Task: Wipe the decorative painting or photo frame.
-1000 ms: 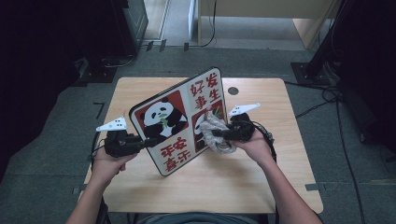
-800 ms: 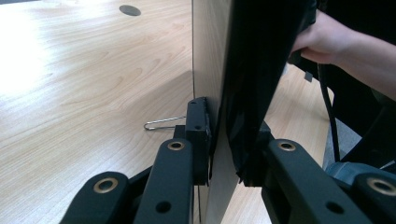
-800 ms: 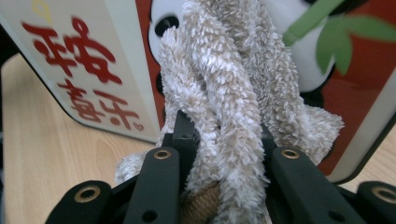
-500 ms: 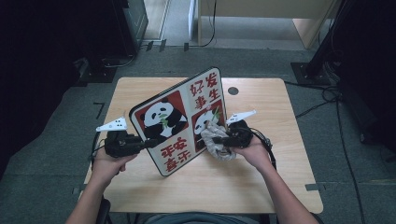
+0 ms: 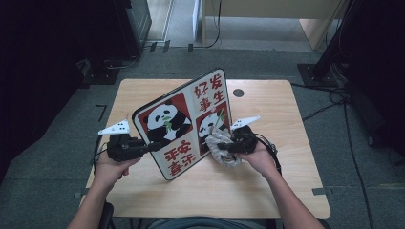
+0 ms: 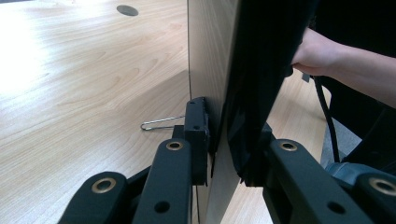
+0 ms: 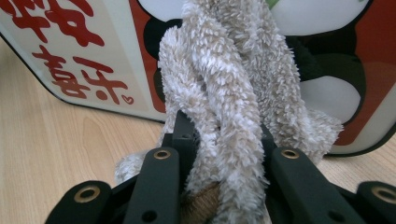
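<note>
We've got the panda board (image 5: 184, 124) propped tilted on its lower edge mid-table (image 5: 286, 186), w/ the left gripper (image 5: 143, 147) clamped tight on its left edge, one jaw each side of the panel in the left gripper view. Right gripper (image 5: 228, 145) is pinched shut on a bunched fluffy cloth (image 5: 220, 148) pressed vs. the printed face, lower right. Board looks stiff, light, glossy, prob. slippery, so we'd keep the edge grip; cloth's soft and limp, best held by a thick fold.
</note>
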Tool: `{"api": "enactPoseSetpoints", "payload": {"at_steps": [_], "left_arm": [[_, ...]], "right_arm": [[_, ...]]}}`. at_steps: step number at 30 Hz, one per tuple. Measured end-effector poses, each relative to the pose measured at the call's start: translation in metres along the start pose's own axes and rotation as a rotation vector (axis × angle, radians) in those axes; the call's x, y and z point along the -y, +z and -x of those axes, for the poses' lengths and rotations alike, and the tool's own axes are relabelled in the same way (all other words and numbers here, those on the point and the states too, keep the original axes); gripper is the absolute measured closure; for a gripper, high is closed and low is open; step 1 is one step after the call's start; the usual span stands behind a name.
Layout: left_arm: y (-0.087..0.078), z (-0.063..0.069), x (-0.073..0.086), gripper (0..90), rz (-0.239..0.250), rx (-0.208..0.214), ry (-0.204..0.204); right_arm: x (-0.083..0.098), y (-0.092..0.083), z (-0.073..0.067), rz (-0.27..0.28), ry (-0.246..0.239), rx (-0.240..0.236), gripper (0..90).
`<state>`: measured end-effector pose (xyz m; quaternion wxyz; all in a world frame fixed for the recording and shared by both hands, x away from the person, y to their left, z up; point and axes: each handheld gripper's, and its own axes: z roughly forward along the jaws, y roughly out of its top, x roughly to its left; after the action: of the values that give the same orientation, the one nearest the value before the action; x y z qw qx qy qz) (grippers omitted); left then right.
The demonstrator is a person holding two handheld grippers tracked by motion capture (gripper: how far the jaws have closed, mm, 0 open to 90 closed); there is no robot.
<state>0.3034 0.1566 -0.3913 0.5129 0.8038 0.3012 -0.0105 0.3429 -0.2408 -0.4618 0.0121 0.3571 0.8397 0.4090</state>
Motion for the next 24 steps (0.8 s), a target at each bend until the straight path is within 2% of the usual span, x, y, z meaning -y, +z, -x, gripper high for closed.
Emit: {"api": "enactPoseSetpoints", "payload": {"at_steps": [5,10,16,20,24], "left_arm": [[0.000,0.000,0.000,77.2,0.002,-0.005,0.000],[0.000,0.001,0.000,77.2,0.004,-0.007,-0.001],[0.000,0.001,0.000,77.2,0.004,-0.011,-0.002],[0.001,0.002,0.000,77.3,0.002,-0.012,-0.003],[0.001,0.002,-0.001,77.3,0.001,-0.014,-0.002]], "right_arm": [[-0.001,-0.003,0.001,0.006,0.015,-0.010,72.8],[-0.007,-0.013,-0.003,0.040,0.012,-0.017,72.8],[-0.026,-0.030,-0.016,0.079,0.005,-0.025,72.8],[-0.037,-0.039,-0.025,0.083,-0.018,-0.023,72.8],[-0.050,-0.046,-0.030,0.087,-0.018,-0.027,73.0]]}}
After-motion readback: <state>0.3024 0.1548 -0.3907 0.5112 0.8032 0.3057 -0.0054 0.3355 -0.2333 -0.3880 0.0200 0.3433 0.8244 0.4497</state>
